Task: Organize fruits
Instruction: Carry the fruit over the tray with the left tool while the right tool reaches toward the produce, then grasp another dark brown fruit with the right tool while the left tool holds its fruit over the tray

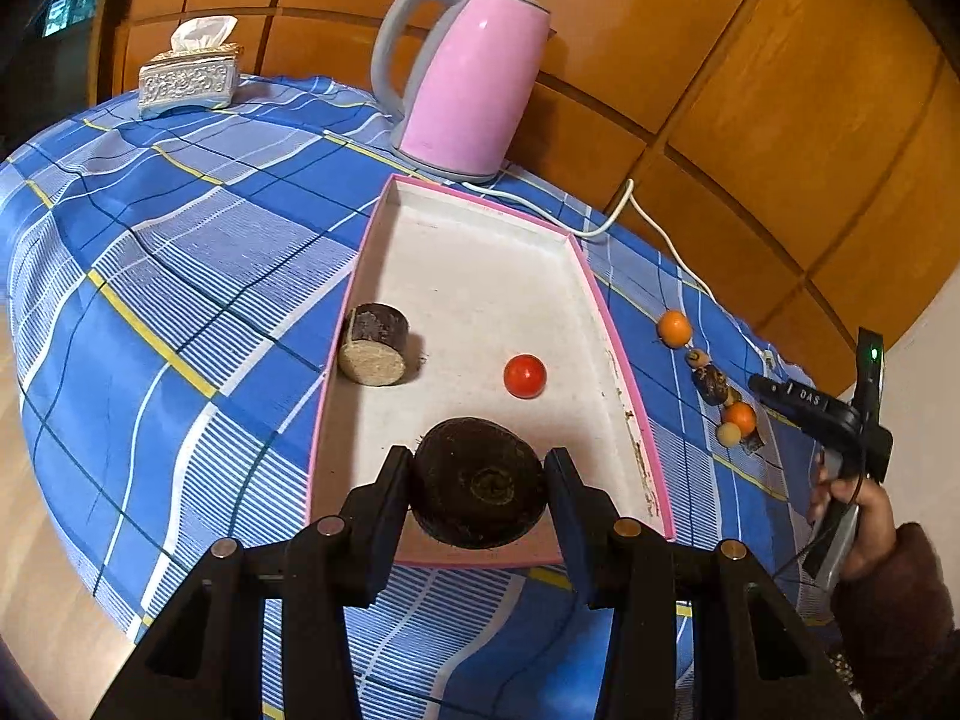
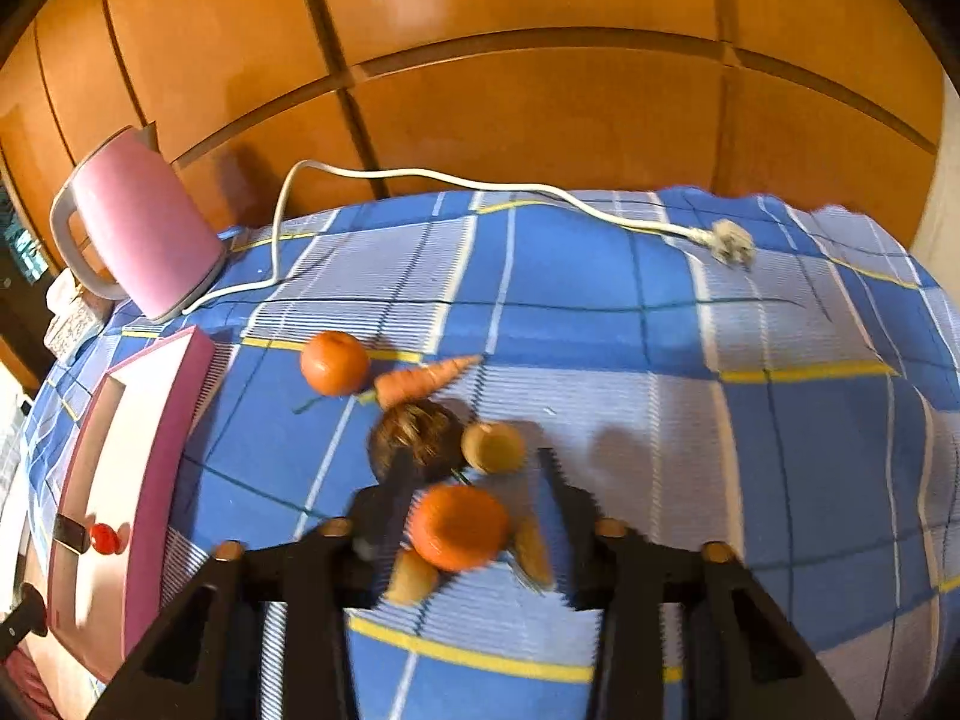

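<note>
A person at a table draped in blue checked cloth [image 1: 198,228] sorts produce into a pink-rimmed tray [image 1: 612,324], a handheld gripper in each hand. The left gripper [image 1: 478,480] is clamped on a dark round fruit [image 1: 480,489], holding it just over the tray's near end; by the look of it this is the placing step, and the next move calls for lowering the piece to the white floor and parting the jaws.

Inside the tray lie a small red fruit [image 1: 525,376] near the middle and a dark-skinned cut chunk [image 1: 373,352] against the left wall, well apart from each other; the far half is bare.

The right gripper [image 2: 474,516] hovers over the loose pile on the cloth beside the tray, its fingers either side of an orange fruit [image 2: 459,527] with a gap visible on the right; the blur leaves it unclear whether the pads press. Around it sit a dark round fruit [image 2: 414,435], a pale one [image 2: 493,447], a carrot [image 2: 423,382] and a second orange [image 2: 334,362]. Seating that grip squarely, without nudging the neighbours, is what the pick-up needs.

A pink kettle [image 1: 462,78] stands behind the tray.
</note>
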Demonstrator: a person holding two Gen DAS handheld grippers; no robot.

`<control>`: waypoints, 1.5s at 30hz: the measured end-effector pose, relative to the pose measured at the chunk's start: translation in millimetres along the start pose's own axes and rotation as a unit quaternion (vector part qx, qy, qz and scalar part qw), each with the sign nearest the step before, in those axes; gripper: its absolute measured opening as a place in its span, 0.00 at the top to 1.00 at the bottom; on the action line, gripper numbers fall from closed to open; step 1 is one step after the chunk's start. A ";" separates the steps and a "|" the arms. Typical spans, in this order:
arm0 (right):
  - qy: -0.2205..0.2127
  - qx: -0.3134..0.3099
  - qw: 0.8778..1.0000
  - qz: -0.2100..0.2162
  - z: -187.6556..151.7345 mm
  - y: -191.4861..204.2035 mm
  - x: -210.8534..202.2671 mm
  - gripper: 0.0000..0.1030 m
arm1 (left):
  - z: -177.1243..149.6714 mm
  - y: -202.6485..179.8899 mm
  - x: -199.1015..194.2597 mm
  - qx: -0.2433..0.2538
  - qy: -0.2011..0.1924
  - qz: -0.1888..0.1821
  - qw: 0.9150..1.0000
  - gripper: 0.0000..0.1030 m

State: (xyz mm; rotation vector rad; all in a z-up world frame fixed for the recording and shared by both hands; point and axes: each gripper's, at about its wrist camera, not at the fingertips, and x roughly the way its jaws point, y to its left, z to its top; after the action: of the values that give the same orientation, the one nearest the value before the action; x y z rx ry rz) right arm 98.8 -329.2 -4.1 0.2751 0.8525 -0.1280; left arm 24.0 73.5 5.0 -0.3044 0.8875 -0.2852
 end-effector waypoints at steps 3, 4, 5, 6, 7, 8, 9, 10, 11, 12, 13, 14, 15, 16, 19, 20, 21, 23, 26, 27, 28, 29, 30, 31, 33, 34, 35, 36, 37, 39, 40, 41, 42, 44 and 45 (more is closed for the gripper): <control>0.003 0.002 1.000 0.014 10.0 7.4 8.4 0.67 | 0.4 1.6 0.3 -0.002 0.000 0.006 1.000 0.56; 0.003 0.001 1.000 0.016 12.6 9.7 11.1 0.67 | 0.2 1.9 -0.1 -0.002 0.000 0.007 1.000 0.56; 0.003 0.001 1.000 0.016 14.2 11.4 13.2 0.67 | 0.0 2.1 -0.2 -0.002 0.000 0.008 1.000 0.56; 0.006 0.000 1.000 0.018 16.9 13.5 16.7 0.67 | -0.2 2.2 -0.5 -0.003 0.000 0.009 1.000 0.56; 0.009 0.001 1.000 0.021 19.3 15.1 20.4 0.67 | 0.0 2.9 -0.7 -0.004 -0.001 0.010 1.000 0.56; 0.013 0.002 1.000 0.024 21.9 16.8 24.7 0.67 | 0.3 3.5 -0.7 -0.005 -0.001 0.011 1.000 0.56; 0.017 0.002 0.999 0.027 23.8 18.0 28.3 0.67 | 0.6 4.1 -0.6 -0.007 -0.001 0.012 1.000 0.56; 0.020 0.002 0.999 0.029 24.5 18.8 30.5 0.67 | 0.9 4.8 -0.5 -0.009 -0.002 0.014 1.000 0.56; 0.022 0.001 0.999 0.029 25.5 20.2 32.8 0.67 | 1.2 5.6 -0.3 -0.011 -0.002 0.015 1.000 0.56; 0.024 -0.001 0.999 0.028 26.6 21.9 35.1 0.67 | 1.4 5.9 0.2 -0.012 -0.002 0.016 1.000 0.56; 0.026 -0.002 0.999 0.025 27.9 23.1 37.9 0.67 | 1.6 6.1 0.7 -0.013 -0.002 0.017 1.000 0.56; 0.026 0.000 0.999 0.019 28.8 22.8 39.9 0.67 | 1.4 6.0 1.0 -0.013 -0.002 0.018 1.000 0.56; 0.025 0.005 1.000 0.016 28.5 20.8 39.6 0.67 | 1.4 6.1 1.6 -0.013 -0.002 0.020 1.000 0.56; 0.023 0.013 1.000 0.012 27.2 17.0 38.2 0.67 | 1.3 6.2 2.9 -0.013 0.000 0.022 1.000 0.56; 0.018 0.031 0.999 0.007 23.6 5.4 33.3 0.67 | 0.0 6.9 5.7 -0.016 0.006 0.025 1.000 0.56; 0.020 0.033 0.999 0.011 23.8 3.7 32.5 0.67 | -0.2 6.5 5.2 -0.014 0.004 0.028 0.999 0.56; 0.021 0.034 0.999 0.013 25.0 3.3 32.0 0.67 | -0.4 4.9 4.0 -0.008 -0.001 0.035 0.999 0.56; 0.026 0.036 0.999 0.022 28.5 5.7 32.9 0.67 | 0.1 2.9 2.5 -0.001 -0.005 0.043 0.999 0.56; 0.048 0.020 0.998 0.035 34.7 19.4 43.0 0.67 | 0.8 4.6 2.4 -0.009 -0.004 0.051 0.999 0.56; 0.054 0.016 0.998 0.036 35.2 23.2 46.7 0.67 | 0.5 5.0 2.6 -0.010 -0.004 0.054 0.998 0.56; 0.062 0.009 0.997 0.036 36.0 28.2 52.0 0.67 | -0.1 5.4 3.5 -0.012 -0.002 0.057 0.998 0.56; 0.071 0.000 0.997 0.030 36.4 32.1 57.0 0.67 | -0.7 5.3 4.0 -0.012 -0.001 0.060 0.998 0.56; 0.084 -0.009 0.996 0.014 37.2 36.6 65.3 0.66 | -1.6 4.4 4.8 -0.008 -0.001 0.066 0.998 0.56; 0.082 -0.013 0.996 0.008 38.1 38.5 67.5 0.66 | -2.4 3.2 5.3 -0.003 0.000 0.072 0.997 0.56; 0.088 -0.016 0.996 0.005 40.0 40.8 73.6 0.65 | -3.6 1.4 7.7 0.001 0.003 0.081 0.997 0.56; 0.092 -0.020 0.996 0.003 41.3 42.2 78.1 0.65 | -4.2 0.8 9.2 0.001 0.005 0.085 0.996 0.56; 0.094 -0.023 0.995 -0.001 41.9 42.1 81.0 0.67 | -4.9 0.5 10.2 0.001 0.005 0.088 0.996 0.56; 0.093 -0.030 0.995 -0.004 41.6 42.8 83.5 0.67 | -5.4 -0.1 11.1 0.002 0.006 0.091 0.996 0.56; 0.087 -0.034 0.996 -0.005 41.3 43.1 83.2 0.67 | -6.3 -0.7 12.1 0.003 0.008 0.093 0.996 0.56; 0.082 -0.044 0.996 -0.006 39.9 45.0 81.8 0.80 | -7.1 -1.0 12.8 0.003 0.009 0.098 0.995 0.56; 0.081 -0.049 0.996 0.000 38.3 46.7 81.3 0.81 | -7.3 -1.1 13.1 0.002 0.009 0.101 0.995 0.56; 0.075 -0.059 0.995 -0.007 36.5 49.2 79.8 0.81 | -7.5 -1.5 13.3 0.001 0.009 0.102 0.995 0.56; 0.072 -0.065 0.995 -0.011 35.9 50.5 79.1 0.83 | -7.9 -2.0 13.3 0.002 0.009 0.105 0.994 0.56; 0.067 -0.070 0.995 -0.014 34.6 51.2 76.9 0.84 | -8.3 -3.8 13.8 0.004 0.009 0.108 0.994 0.56; 0.065 -0.069 0.995 -0.015 35.4 51.1 77.3 0.86 | -8.2 -4.5 14.0 0.004 0.009 0.109 0.994 0.56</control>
State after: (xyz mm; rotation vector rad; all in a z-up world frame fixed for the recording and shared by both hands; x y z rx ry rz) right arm 186.3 -290.7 -30.8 0.1425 0.9903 -0.0788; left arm 25.4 63.1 -8.2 -0.1958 0.9280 -0.0886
